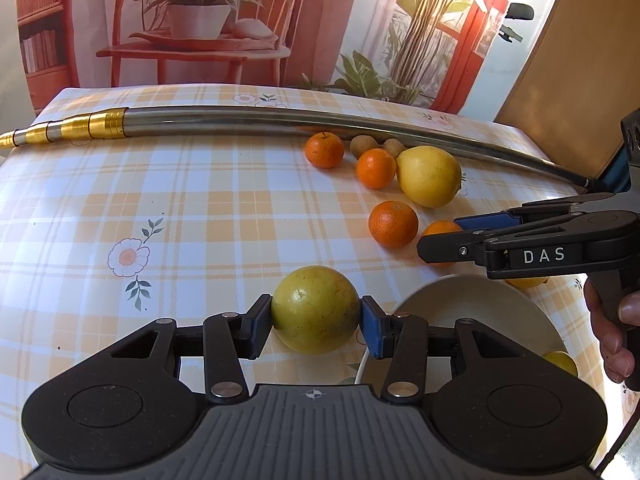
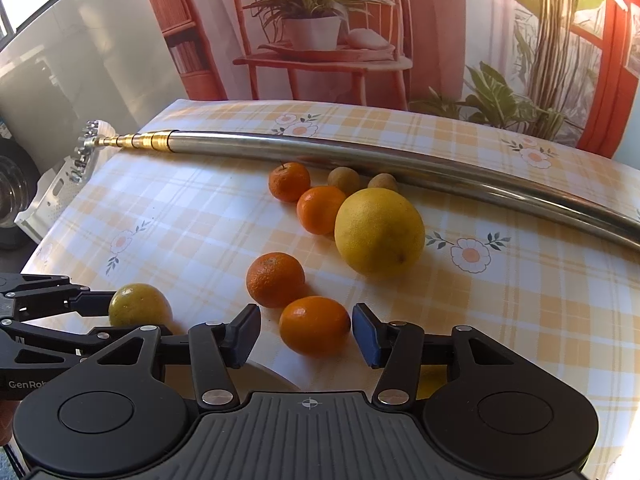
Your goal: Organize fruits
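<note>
Left gripper (image 1: 316,326): jaws closed on the green-yellow citrus (image 1: 315,314), pads on its 2 sides, low centre of the left wrist frame.
Right gripper (image 2: 306,334): jaws open, straddling the near tangerine (image 2: 315,325) without touching; gaps show on both sides.
White plate (image 1: 472,292): lower right of the left wrist frame, just beside the held citrus; likely the destination.
Loose fruit: 3 more tangerines, 1 large yellow citrus (image 2: 379,230) and 2 small brown fruits (image 2: 344,180), clustered centre-right on the counter (image 2: 180,220).
Metal pole (image 2: 320,148): lies across the counter behind the fruit.
Step in hand: judged as left carrying its citrus to the plate, right about to pinch the tangerine.
Technique: centre the right pads on the tangerine's widest part, close gently. Left should lower onto the plate before releasing; round fruit rolls. Keep the 2 grippers apart over the plate.
</note>
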Tool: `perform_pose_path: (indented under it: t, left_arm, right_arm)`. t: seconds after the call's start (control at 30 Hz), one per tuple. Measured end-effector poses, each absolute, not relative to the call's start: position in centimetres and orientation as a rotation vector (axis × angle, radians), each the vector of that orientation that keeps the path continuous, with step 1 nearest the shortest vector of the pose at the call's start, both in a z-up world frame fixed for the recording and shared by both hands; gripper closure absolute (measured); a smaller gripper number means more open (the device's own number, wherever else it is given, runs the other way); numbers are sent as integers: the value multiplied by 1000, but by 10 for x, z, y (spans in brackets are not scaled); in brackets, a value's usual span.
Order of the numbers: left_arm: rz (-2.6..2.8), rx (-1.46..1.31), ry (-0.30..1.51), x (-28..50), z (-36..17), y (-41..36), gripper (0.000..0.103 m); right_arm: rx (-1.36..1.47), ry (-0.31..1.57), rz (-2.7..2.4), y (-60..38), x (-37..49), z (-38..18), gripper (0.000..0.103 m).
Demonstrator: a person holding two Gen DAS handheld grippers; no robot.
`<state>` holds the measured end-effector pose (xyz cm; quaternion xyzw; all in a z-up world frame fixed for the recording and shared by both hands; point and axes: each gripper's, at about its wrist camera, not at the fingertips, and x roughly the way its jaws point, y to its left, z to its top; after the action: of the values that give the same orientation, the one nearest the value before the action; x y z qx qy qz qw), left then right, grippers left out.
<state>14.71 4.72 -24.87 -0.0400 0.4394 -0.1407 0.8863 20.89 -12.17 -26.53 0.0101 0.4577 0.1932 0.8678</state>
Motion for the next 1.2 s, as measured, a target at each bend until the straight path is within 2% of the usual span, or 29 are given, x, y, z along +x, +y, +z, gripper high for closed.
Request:
perform_pose_path:
  t: [0.1, 0.4, 0.5, 1.2]
  left_arm:
    - [-294, -89, 914, 146, -248, 49, 54]
    - [-288, -89, 907, 142, -248, 50, 54]
    - [-284, -94, 908, 143, -248, 50, 54]
    - [-271, -57, 857, 130, -228, 46, 54]
  right_arm:
    - [17, 969, 400, -118, 211, -267, 60]
    - [-29, 975, 372, -112, 211, -270, 61]
    - [-41, 968, 356, -112, 211, -271, 66]
    - [67, 862, 343, -132, 172, -248, 66]
